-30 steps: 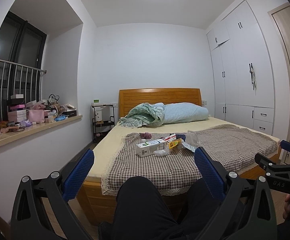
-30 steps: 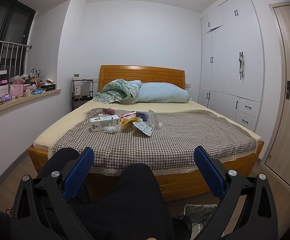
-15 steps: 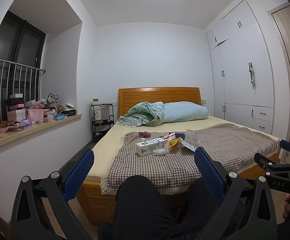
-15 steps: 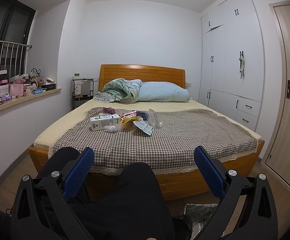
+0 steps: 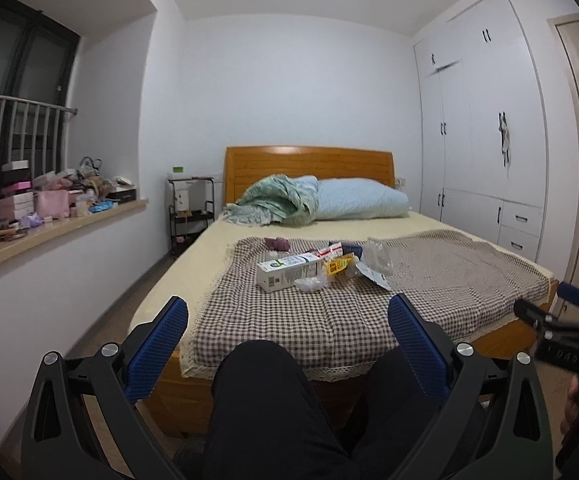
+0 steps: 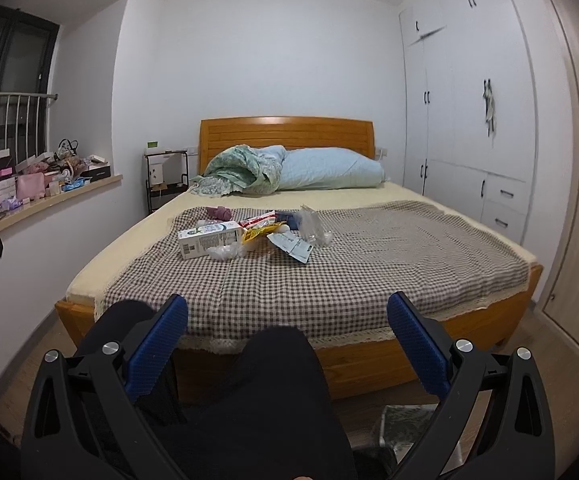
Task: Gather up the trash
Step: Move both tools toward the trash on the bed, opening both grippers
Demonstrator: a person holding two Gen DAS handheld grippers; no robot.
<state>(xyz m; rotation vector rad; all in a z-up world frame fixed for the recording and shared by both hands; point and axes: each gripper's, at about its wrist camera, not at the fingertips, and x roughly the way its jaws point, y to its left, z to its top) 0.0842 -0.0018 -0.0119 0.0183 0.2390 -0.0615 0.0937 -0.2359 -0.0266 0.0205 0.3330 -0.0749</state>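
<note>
- Our left gripper (image 5: pixel 287 316) and right gripper (image 6: pixel 287 314) gape wide at lower frame, holding nothing.
- The trash (image 6: pixel 245 236) sits mid-frame on the checked cloth (image 6: pixel 329 272), well apart from both.
- Our dark trouser knees (image 6: pixel 281 364) hide the bed's (image 6: pixel 369 356) near edge; small wrappers are hard to make out.

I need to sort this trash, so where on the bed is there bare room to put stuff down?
The checkered cloth lies bare right of the trash pile, toward the wardrobe, and along the near edge by the foot. The cloth's upper left is crowded around the white carton; pillow and blanket fill the head end.
</note>
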